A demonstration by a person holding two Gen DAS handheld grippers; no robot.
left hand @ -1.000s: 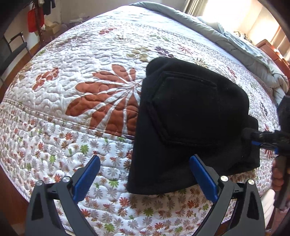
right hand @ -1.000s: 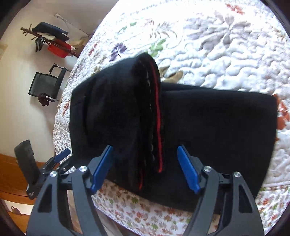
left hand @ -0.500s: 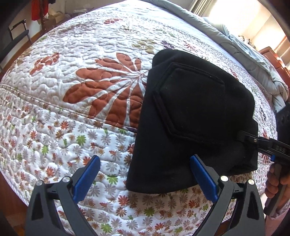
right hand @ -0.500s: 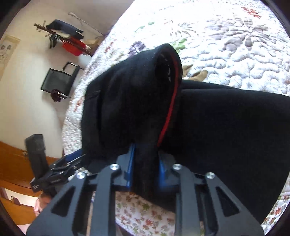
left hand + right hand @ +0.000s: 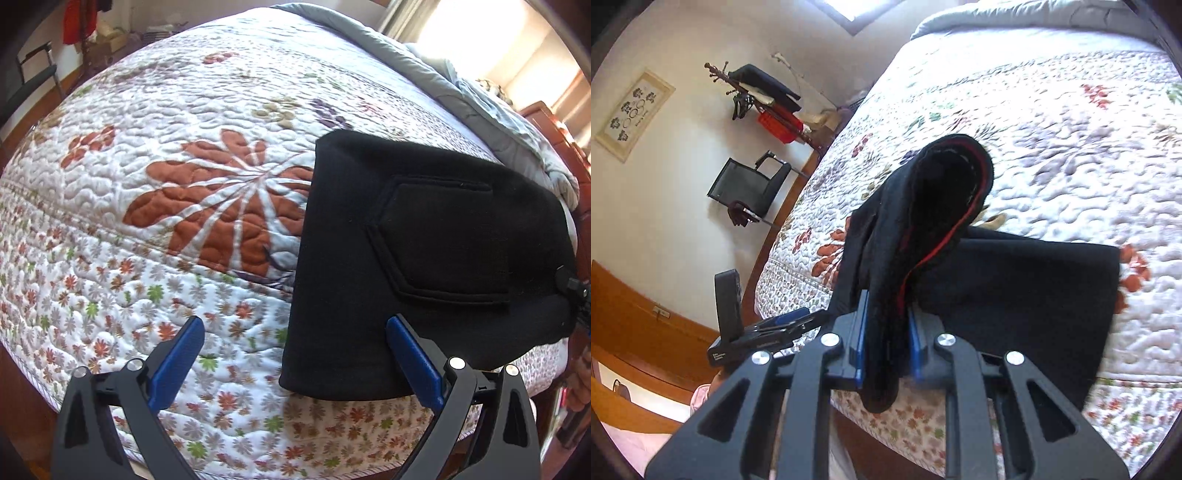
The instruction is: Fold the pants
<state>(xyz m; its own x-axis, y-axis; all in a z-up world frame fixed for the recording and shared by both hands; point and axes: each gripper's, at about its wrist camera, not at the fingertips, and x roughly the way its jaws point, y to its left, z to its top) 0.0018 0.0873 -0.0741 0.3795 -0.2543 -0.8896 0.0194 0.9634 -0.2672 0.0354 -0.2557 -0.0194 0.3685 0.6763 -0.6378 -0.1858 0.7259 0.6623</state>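
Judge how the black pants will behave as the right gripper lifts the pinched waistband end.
Probably floppy: the black pants already sag and gape on both sides of the right gripper, whose jaws have just closed on the red-trimmed edge. The thick stack should trail and may unfold. Slipping seems unlikely; the left gripper hangs open, supporting nothing.

Pants [image 5: 424, 236]: matt black fleecy cloth (red trim inside). Quilt [image 5: 184, 147] beneath left gripper [image 5: 295, 362]: stitched, puckered cotton-like cloth. Gripper fingers [image 5: 413, 365]: matt black plastic, blue pads.
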